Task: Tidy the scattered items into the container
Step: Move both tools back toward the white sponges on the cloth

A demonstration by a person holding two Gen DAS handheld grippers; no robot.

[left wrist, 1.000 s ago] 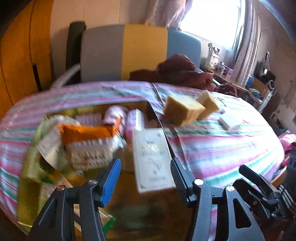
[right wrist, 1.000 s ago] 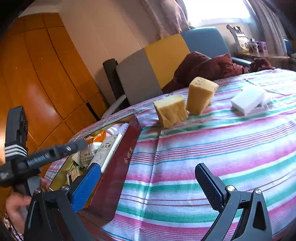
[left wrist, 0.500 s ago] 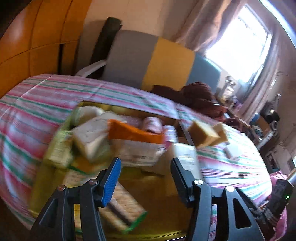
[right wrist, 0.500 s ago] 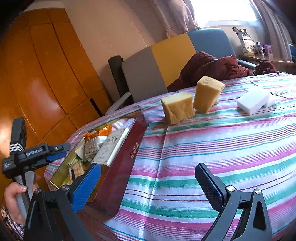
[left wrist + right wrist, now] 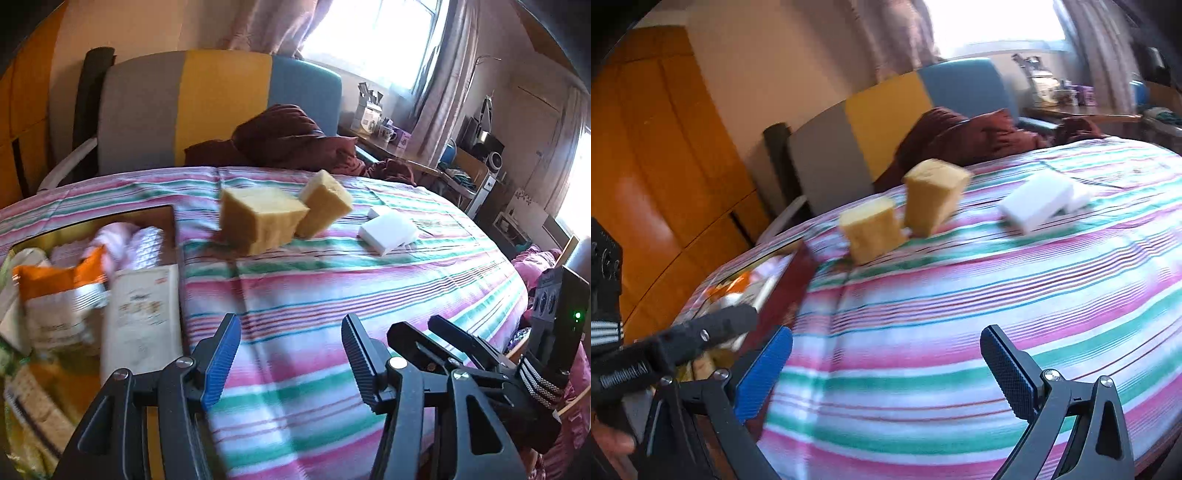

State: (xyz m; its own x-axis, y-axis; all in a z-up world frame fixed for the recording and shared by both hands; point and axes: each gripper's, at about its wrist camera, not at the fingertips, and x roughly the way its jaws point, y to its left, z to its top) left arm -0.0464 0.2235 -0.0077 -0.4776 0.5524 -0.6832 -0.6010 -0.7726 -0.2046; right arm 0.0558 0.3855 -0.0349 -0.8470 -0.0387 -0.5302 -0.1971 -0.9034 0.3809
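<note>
Two yellow sponge blocks (image 5: 260, 218) (image 5: 325, 208) stand side by side on the striped tablecloth (image 5: 332, 295); the right wrist view shows them too (image 5: 873, 230) (image 5: 932, 197). White sponges (image 5: 388, 232) (image 5: 1039, 201) lie to their right. At the left a dark red box (image 5: 162, 216) (image 5: 788, 291) holds an orange packet (image 5: 55, 295), a pale booklet (image 5: 142, 314) and pink items. My left gripper (image 5: 291, 354) is open over bare cloth just right of the box. My right gripper (image 5: 886, 365) is open and empty, nearer the table's front.
A grey, yellow and blue chair (image 5: 207, 107) with a maroon garment (image 5: 288, 136) stands behind the table. Orange wooden panels (image 5: 657, 166) lie left. A cluttered shelf (image 5: 384, 125) is by the window. The right gripper's body (image 5: 480, 369) sits beside my left one.
My left gripper has swung rightward, from over the box's contents to the cloth facing the sponges. My right gripper has edged toward the sponges, which look larger.
</note>
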